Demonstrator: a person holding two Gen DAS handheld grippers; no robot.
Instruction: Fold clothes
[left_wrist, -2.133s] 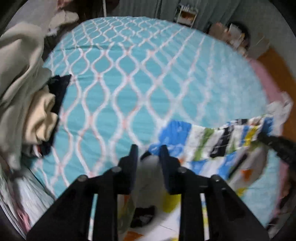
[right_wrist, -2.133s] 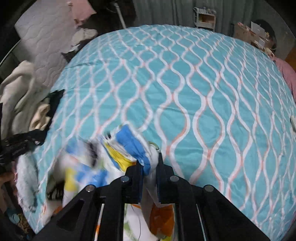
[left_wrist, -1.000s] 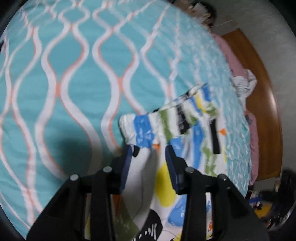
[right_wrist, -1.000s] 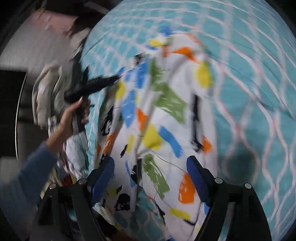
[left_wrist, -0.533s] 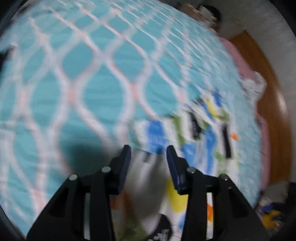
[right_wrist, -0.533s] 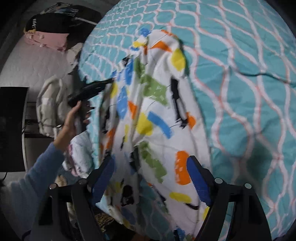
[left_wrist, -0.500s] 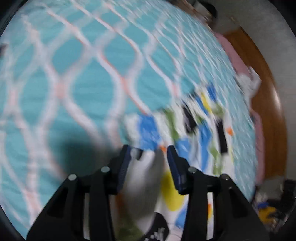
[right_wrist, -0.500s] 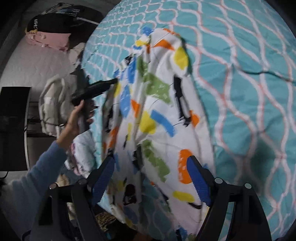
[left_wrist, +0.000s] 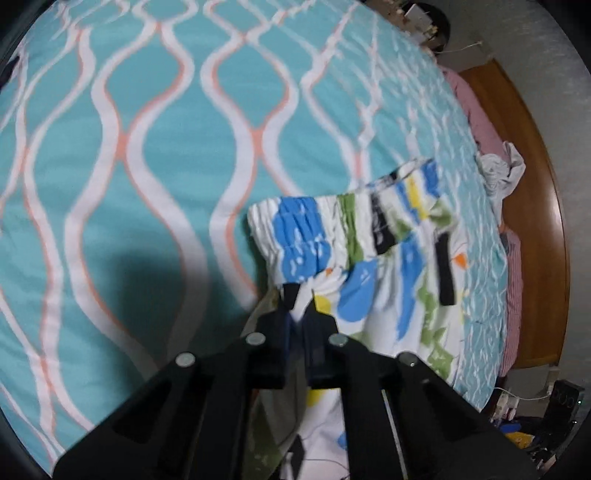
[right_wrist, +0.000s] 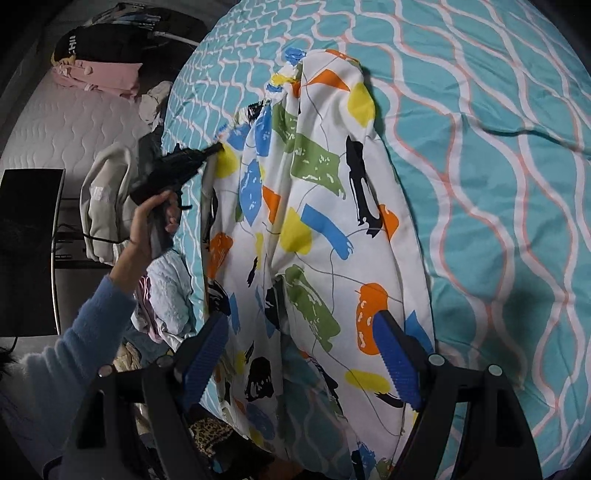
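Note:
A white garment with blue, green, orange, yellow and black patches lies lengthwise on the teal wavy-patterned bedspread. Its gathered waistband lies at the far end. My left gripper is shut, pinching the waistband's near corner between its tips. In the right wrist view the same left gripper comes in from the left, held by a hand in a blue sleeve. My right gripper hovers open over the garment's lower part, one blue-padded finger on each side, with no cloth pinched.
Off the bed's left side lie a beige garment, folded pink clothes and a dark screen. More cloth is heaped by the bed edge. A wooden surface and a white rag lie beyond the bed's right edge.
The left jaws, which stood apart around the waistband corner, have closed on it. The right gripper has stayed open over the garment and hardly shifted.

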